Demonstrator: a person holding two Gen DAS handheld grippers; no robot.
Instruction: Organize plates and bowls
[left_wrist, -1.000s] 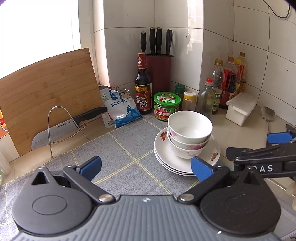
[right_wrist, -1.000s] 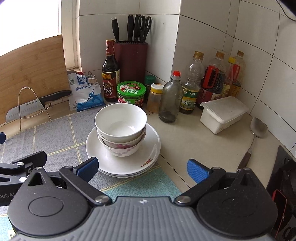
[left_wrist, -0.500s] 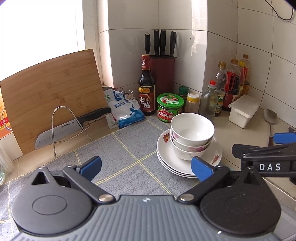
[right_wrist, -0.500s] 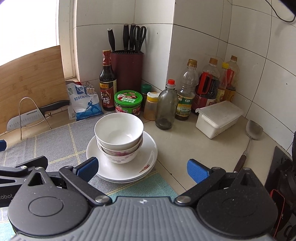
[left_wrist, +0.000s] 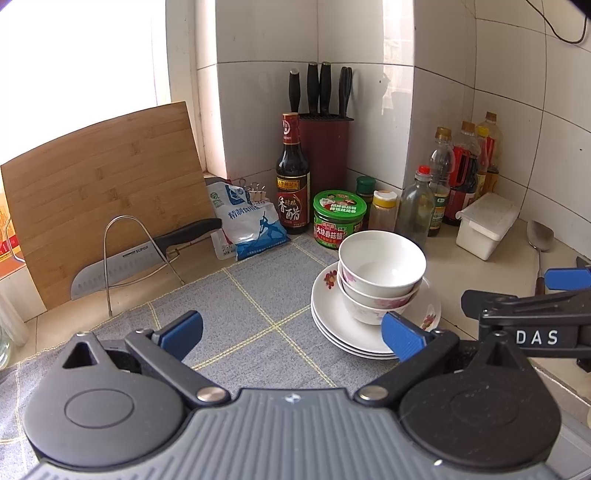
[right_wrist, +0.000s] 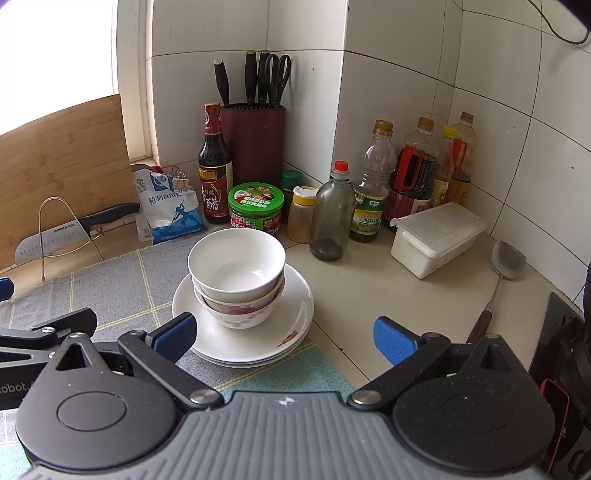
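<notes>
In the left wrist view, the bowls (left_wrist: 380, 273) sit nested, the plain white one on top of flowered ones, on a stack of plates (left_wrist: 343, 321) that rests at the right edge of the grey mat (left_wrist: 236, 306), in front of the green jar (left_wrist: 339, 218). All of it looks like glazed ceramic, so it is judged stiff, smooth and slippery, fairly heavy as a stack and easy to chip; the top bowl would best be taken by pinching its rim wall, one finger inside and one outside, and lifted straight up so the bowl beneath does not come with it. The plates offer only a thin edge to pinch, and they cannot be moved safely while bowls stand on them. The left gripper (left_wrist: 291, 332) hangs above the mat with its blue pads spread wide, holding nothing and touching nothing; its right pad overlaps the plate edge in the picture, but contact cannot be judged. In the right wrist view, the bowls (right_wrist: 236, 266) and plates (right_wrist: 295, 317) lie just ahead and left of centre, partly on the mat and partly over the counter (right_wrist: 369, 280). The right gripper (right_wrist: 284, 336) is likewise wide open and empty, its left pad near the plate rim and apart from the bowls. The bottles (right_wrist: 332, 210) and the white box (right_wrist: 436, 236) stand close behind, so a careless swing of a lifted bowl could knock them.
</notes>
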